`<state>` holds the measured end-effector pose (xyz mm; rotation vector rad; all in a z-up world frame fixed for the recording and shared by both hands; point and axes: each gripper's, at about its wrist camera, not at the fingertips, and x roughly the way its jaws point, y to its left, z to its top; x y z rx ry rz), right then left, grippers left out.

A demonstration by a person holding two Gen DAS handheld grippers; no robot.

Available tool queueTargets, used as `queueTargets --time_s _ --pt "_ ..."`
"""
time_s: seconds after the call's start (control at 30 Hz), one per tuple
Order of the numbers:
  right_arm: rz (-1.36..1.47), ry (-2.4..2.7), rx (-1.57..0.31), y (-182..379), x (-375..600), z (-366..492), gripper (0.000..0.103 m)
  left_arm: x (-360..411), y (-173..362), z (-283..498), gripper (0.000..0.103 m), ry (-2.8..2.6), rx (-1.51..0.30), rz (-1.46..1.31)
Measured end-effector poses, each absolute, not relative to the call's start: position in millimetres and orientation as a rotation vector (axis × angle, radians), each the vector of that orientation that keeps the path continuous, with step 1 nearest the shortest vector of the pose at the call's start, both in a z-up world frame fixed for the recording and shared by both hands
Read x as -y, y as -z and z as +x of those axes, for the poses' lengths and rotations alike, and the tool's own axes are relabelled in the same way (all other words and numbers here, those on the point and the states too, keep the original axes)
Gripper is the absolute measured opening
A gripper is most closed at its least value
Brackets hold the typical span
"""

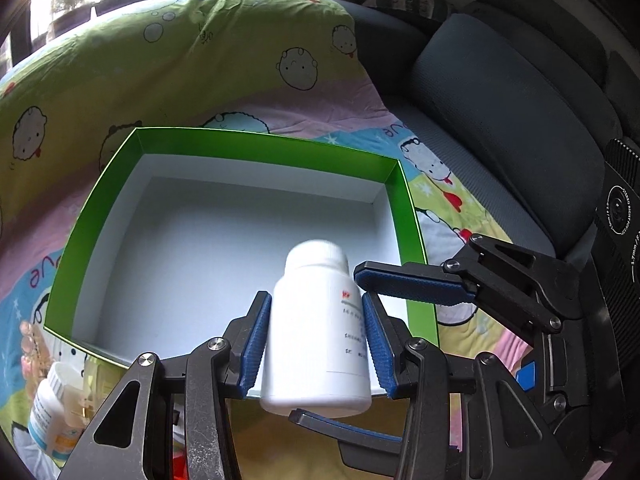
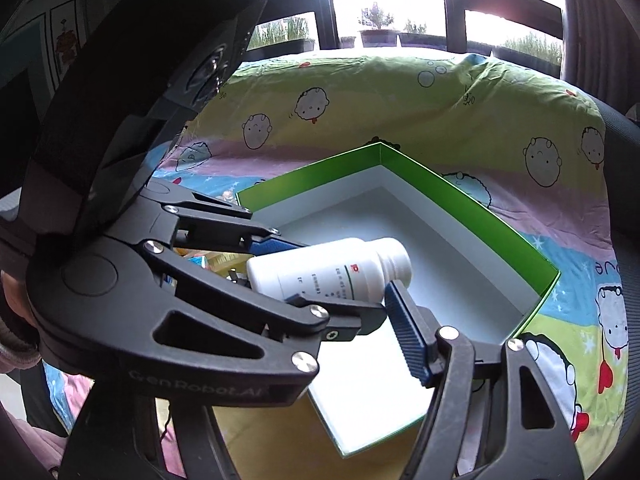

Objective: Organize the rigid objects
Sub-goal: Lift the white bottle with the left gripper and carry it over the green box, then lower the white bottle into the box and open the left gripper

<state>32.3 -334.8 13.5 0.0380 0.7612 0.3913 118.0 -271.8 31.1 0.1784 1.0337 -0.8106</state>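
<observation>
Left claw (image 1: 316,344) clamped on the white pill bottle (image 1: 318,336) at lower centre, right claw (image 1: 340,344) apart around it, risking a knock off the green box (image 1: 240,148).

Two close wrist views, shared box (image 1: 224,236)

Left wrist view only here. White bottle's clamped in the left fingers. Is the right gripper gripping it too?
Observer: Unclear. In the right wrist view, one finger of the right gripper ends just below the cap of the white bottle. The other finger is hidden behind the left gripper.
Operator: Near end of the box is blocked for me. Anything in it?
Observer: No. The floor at that end of the green box is bare.
</observation>
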Motion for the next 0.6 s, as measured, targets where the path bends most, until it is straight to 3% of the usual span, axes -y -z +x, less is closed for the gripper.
queueTargets --time_s 0.13,0.23,0.3,0.4,0.47,0.6 --pt "0.05 -0.369 -0.778 -9.6 338.1 37.0 0.069 274.7 -33.3 117.5 0.047 0.789 -0.997 0.206" --pt "0.049 -0.34 -0.785 -9.1 338.7 37.0 0.075 274.6 -36.8 113.7 0.048 0.758 -0.955 0.248" --pt "0.036 -0.323 -0.78 -10.3 337.6 33.9 0.083 271.7 -40.0 109.4 0.054 0.732 -0.922 0.271" --pt "0.023 -0.303 -0.758 -16.4 334.2 24.4 0.086 263.7 -49.2 99.8 0.07 0.688 -0.849 0.297" --pt "0.014 -0.271 -0.742 -21.1 332.7 17.4 0.096 258.0 -55.6 92.9 0.081 0.661 -0.808 0.307" --pt "0.006 -0.211 -0.715 -30.0 330.1 1.9 0.1 245.0 -66.3 77.3 0.082 0.603 -0.744 0.322"
